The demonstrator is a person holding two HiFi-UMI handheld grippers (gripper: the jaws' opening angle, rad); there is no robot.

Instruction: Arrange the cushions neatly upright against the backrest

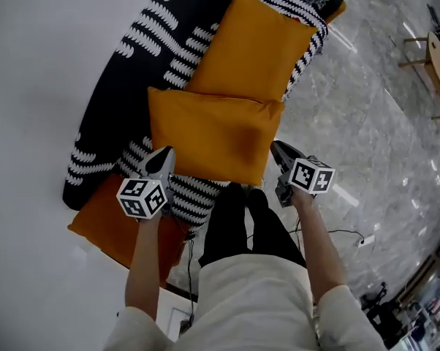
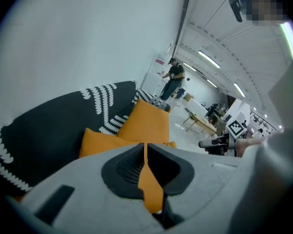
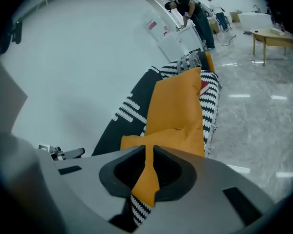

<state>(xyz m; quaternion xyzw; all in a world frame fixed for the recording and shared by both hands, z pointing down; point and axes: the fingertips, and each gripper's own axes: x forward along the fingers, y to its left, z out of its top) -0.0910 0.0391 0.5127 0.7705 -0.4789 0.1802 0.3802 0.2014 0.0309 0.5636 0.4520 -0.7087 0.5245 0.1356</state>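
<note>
The left claw [image 1: 164,158] and right claw [image 1: 278,151] are both closed and empty, 1 on each side of the near orange cloth cushion [image 1: 213,134] lying on the black sofa with white marks [image 1: 125,86]. I think the step is reaching; next they must open and grab it.

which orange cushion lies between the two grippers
The wide orange fabric cushion lying crosswise mid-sofa, with the left gripper and right gripper by its near corners; a squarer orange cushion lies farther back.
</note>
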